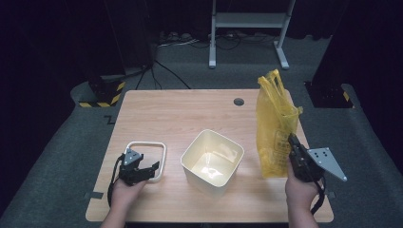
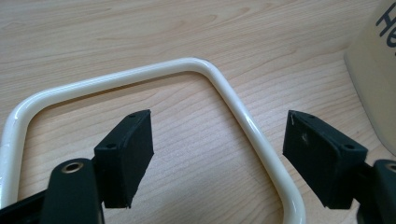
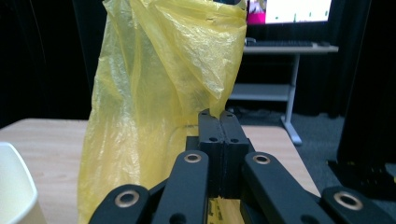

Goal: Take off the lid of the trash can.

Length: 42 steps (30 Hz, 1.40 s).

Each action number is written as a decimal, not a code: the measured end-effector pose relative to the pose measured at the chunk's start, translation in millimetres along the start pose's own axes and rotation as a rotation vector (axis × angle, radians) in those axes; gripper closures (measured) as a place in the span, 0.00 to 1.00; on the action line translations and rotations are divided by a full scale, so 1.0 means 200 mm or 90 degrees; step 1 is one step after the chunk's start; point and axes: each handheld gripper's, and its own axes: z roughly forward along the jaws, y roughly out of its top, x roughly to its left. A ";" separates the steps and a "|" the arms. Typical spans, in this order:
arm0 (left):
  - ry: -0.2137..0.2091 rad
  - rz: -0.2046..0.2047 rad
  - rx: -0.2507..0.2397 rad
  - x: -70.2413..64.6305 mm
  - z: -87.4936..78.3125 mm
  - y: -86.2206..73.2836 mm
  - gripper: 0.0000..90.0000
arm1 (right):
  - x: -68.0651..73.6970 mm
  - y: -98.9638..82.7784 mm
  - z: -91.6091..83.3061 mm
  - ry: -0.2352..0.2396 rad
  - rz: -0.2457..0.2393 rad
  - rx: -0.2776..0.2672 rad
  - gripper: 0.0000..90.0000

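A cream ring with rounded corners (image 1: 147, 143) lies flat on the wooden table (image 1: 171, 114) at the front left. My left gripper (image 1: 153, 168) stands open over its right side. In the left gripper view the ring's bar (image 2: 140, 72) runs between the pads of this gripper (image 2: 219, 135) without touching them. A cream square bin (image 1: 204, 183) stands mid-table, its wall (image 2: 373, 79) just right of the ring. My right gripper (image 1: 292, 140) is shut on the side of a yellow plastic bag (image 1: 273, 128), which stands tall. The jaws (image 3: 223, 116) pinch the film of the bag (image 3: 154, 93).
A round cable hole (image 1: 239, 101) sits near the table's far edge. Behind the table stands a white desk frame (image 1: 247, 21) with cables on the floor. Black-and-yellow striped bases (image 1: 102, 92) flank the table. The bin's rim (image 3: 14, 186) lies left of the bag.
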 end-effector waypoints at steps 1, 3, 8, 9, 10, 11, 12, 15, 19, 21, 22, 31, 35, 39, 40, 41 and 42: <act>0.001 0.006 0.001 0.00 0.00 0.00 0.27 | 0.01 0.00 0.00 0.003 0.003 -0.007 1.00; -0.004 0.009 -0.002 -0.01 0.00 0.01 0.27 | 0.03 0.01 0.00 0.017 0.005 -0.014 1.00; -0.004 0.007 -0.008 -0.01 0.00 0.02 0.27 | 0.04 0.04 -0.03 0.026 0.012 -0.033 1.00; -0.003 0.006 -0.006 -0.01 0.00 0.02 0.27 | 0.04 0.05 -0.04 0.030 0.017 -0.040 1.00; -0.002 0.007 -0.003 -0.01 0.00 0.02 0.27 | 0.04 0.06 -0.05 0.032 0.020 -0.045 1.00; 0.002 0.010 0.001 -0.01 0.00 0.02 0.27 | 0.05 0.08 -0.06 0.036 0.022 -0.057 1.00; 0.002 0.011 0.001 -0.01 0.00 0.02 0.27 | 0.05 0.09 -0.07 0.038 0.023 -0.061 1.00; 0.000 0.009 -0.004 -0.02 0.00 0.02 0.27 | 0.07 0.10 -0.08 0.044 0.025 -0.070 1.00; -0.001 0.015 0.001 -0.02 0.00 0.02 0.27 | 0.12 0.15 -0.11 0.066 0.027 -0.090 1.00; 0.000 0.017 0.005 -0.02 0.00 0.02 0.27 | 0.13 0.16 -0.11 0.070 0.027 -0.091 1.00; -0.001 0.013 0.004 -0.02 0.00 0.02 0.27 | 0.14 0.17 -0.12 0.075 0.027 -0.094 1.00; -0.001 -0.001 -0.008 0.01 -0.02 0.01 0.28 | 0.32 0.30 -0.12 0.126 0.019 -0.129 1.00; -0.001 -0.008 -0.011 0.02 -0.02 0.01 0.28 | 0.41 0.33 -0.09 0.145 0.025 -0.136 1.00; -0.003 -0.012 -0.012 0.02 -0.03 0.01 0.28 | 0.49 0.34 -0.06 0.167 0.026 -0.138 1.00; -0.003 -0.012 -0.013 0.02 -0.03 0.01 0.28 | 0.51 0.35 -0.06 0.172 0.028 -0.139 1.00; -0.004 -0.013 -0.013 0.02 -0.03 0.01 0.28 | 0.55 0.35 -0.04 0.180 0.030 -0.140 1.00; -0.004 -0.014 -0.014 0.02 -0.03 0.01 0.28 | 0.56 0.35 -0.03 0.183 0.031 -0.138 1.00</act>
